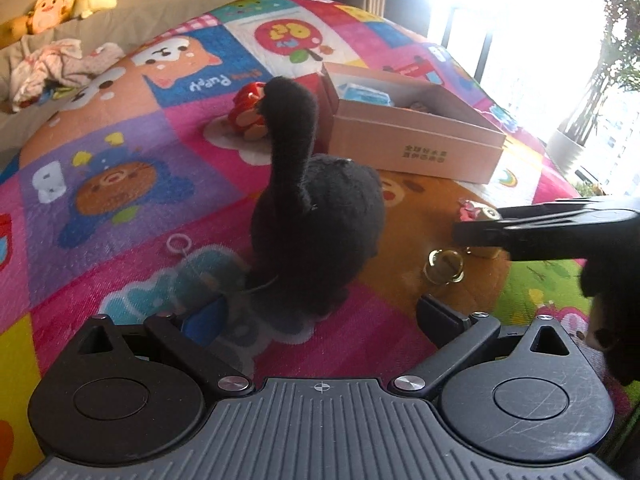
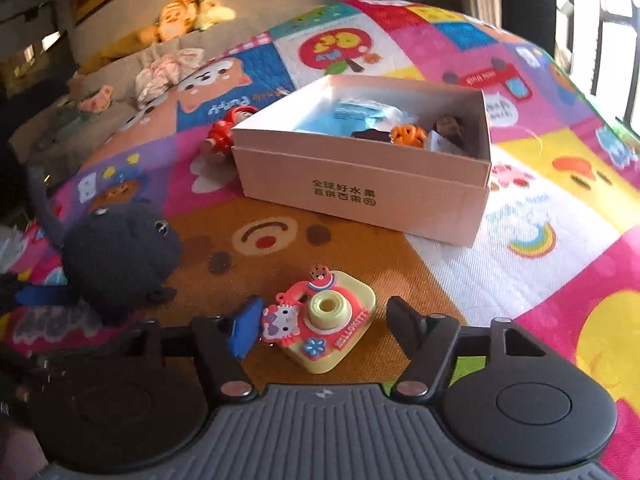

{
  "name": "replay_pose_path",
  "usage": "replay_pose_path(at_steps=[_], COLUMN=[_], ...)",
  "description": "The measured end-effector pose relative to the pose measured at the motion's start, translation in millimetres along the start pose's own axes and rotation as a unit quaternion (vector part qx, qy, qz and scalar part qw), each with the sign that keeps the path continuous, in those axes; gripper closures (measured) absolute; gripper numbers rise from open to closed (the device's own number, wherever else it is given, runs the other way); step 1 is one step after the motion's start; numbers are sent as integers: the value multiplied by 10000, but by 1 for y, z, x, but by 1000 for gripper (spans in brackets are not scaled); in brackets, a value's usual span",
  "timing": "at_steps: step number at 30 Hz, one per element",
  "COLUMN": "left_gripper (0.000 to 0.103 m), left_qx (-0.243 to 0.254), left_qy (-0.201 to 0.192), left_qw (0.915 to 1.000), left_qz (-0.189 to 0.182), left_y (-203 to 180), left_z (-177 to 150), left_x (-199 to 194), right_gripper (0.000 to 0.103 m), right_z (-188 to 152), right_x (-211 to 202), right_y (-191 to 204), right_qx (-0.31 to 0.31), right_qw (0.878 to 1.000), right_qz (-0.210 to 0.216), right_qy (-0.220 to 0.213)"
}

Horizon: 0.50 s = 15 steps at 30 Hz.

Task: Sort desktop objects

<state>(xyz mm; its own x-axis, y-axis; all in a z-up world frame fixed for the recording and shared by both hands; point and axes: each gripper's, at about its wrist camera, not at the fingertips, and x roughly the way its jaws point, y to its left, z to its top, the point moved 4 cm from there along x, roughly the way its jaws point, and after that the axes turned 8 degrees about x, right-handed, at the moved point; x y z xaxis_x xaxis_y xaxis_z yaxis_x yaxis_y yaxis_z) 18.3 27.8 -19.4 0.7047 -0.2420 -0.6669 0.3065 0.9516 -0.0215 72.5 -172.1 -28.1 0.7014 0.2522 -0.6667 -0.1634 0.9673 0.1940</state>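
Toys partly sorted — the box (image 2: 362,196) holds several. My right gripper (image 2: 320,320) brackets the toy camera (image 2: 332,320), ungripped; left gripper (image 1: 320,316) gapes by the black plush (image 1: 316,220).

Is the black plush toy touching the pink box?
Apart. The right wrist view shows bare mat between the black plush toy and the pink box.

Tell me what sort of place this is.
Probably a home living room or play area: a colourful cartoon play mat covers the floor, plush toys lie on a sofa behind, and a bright window with a potted plant stands beside it.
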Motion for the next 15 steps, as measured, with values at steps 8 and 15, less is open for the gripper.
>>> replay_pose_path(at_steps=[8,15], left_gripper=[0,0], left_qx=[-105,-98], left_qy=[-110,-156], left_qw=[9999,9998], left_qz=[-13,8], left_y=[-5,-6], left_z=[3,2], left_x=[5,6], right_gripper=[32,27], right_z=[-19,-16], right_x=[-31,-49], right_y=[-25,-36], right_qx=[-493,-422], right_qw=[9963,9964], right_qz=[-682,-564], right_qy=[-202,-481])
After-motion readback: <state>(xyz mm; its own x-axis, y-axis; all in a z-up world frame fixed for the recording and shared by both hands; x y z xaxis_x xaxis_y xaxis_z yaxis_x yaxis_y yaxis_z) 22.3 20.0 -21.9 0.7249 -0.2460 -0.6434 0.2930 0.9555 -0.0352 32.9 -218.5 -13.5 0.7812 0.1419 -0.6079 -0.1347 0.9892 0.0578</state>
